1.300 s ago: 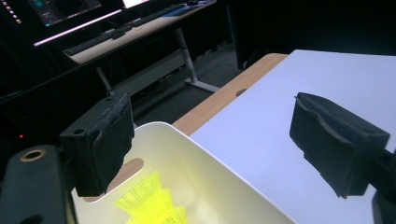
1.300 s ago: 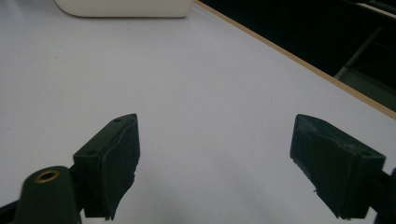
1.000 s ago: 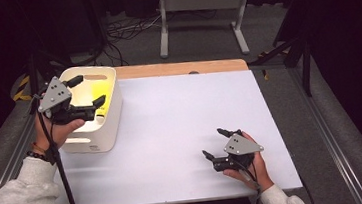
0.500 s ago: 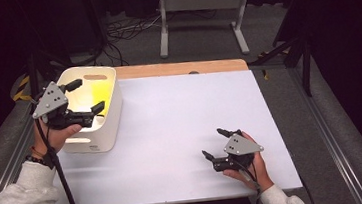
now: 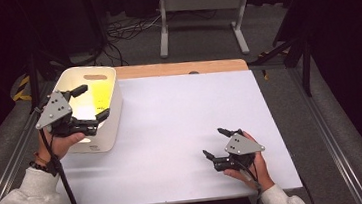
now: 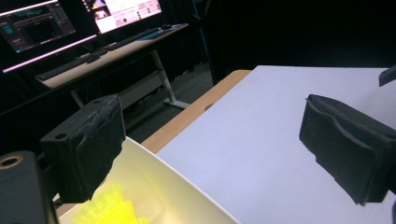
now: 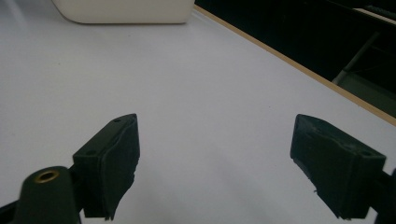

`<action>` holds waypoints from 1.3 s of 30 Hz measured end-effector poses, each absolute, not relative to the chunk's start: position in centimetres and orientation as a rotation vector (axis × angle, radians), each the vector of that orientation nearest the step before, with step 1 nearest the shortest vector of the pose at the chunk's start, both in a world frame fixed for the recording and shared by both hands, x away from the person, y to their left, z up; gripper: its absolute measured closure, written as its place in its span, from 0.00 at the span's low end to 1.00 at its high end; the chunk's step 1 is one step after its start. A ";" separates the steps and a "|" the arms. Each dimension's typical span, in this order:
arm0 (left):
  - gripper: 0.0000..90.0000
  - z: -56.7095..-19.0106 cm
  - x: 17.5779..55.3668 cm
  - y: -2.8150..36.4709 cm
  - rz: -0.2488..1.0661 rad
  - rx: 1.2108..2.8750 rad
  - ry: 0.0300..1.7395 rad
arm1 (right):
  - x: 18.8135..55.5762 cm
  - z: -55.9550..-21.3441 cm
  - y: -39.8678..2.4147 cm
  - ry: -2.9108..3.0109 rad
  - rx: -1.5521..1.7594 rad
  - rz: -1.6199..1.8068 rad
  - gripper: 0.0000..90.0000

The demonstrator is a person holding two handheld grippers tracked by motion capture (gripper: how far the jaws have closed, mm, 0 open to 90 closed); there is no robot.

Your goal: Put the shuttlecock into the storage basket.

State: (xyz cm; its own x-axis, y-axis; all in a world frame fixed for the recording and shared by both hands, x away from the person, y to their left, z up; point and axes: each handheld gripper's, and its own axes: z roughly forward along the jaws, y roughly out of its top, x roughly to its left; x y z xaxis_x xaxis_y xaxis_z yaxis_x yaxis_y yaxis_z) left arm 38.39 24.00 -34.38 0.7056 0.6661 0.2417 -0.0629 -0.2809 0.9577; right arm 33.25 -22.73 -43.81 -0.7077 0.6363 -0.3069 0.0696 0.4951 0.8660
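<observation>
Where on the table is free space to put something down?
The white table top is bare between the white bin and the right gripper, and to the far wooden edge. Crowded: the left gripper hovers over the bin.

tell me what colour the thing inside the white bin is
Bright yellow. The item lying in the white bin shows best in the high view.

Smooth matt white tabletop [image 5: 181, 127] with wood edge; glossy cream plastic bin [image 5: 112, 108].

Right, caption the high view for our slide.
Open left gripper over a white plastic bin holding something yellow; open right gripper on the white tabletop.
</observation>
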 end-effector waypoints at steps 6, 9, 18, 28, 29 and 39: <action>0.09 -34.7 37.7 23.4 0.758 1.722 0.460 | 33.2 -43.8 -22.7 2.127 0.576 1.192 0.18; 0.09 -34.8 37.5 23.2 0.769 1.731 0.448 | 33.2 -43.8 -22.6 2.128 0.573 1.193 0.18; 0.09 -35.2 36.6 22.4 0.764 1.730 0.416 | 33.1 -43.8 -22.4 2.132 0.565 1.195 0.18; 0.10 -35.8 36.1 21.4 0.759 1.736 0.385 | 32.9 -43.7 -22.3 2.135 0.555 1.198 0.18; 0.10 -35.8 36.1 21.3 0.755 1.738 0.377 | 32.9 -43.7 -22.3 2.136 0.554 1.198 0.18; 0.10 -36.2 35.6 20.5 0.759 1.755 0.348 | 32.7 -43.6 -22.1 2.136 0.545 1.203 0.18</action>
State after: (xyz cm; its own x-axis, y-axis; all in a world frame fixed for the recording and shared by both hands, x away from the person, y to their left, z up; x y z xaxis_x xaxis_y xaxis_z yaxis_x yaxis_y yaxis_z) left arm 35.64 20.49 -36.24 0.7479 0.5846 0.3145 -0.1432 -0.3205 0.9364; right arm 32.75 -22.14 -43.59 -0.7226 0.6160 -0.3136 0.0513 0.5001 0.8644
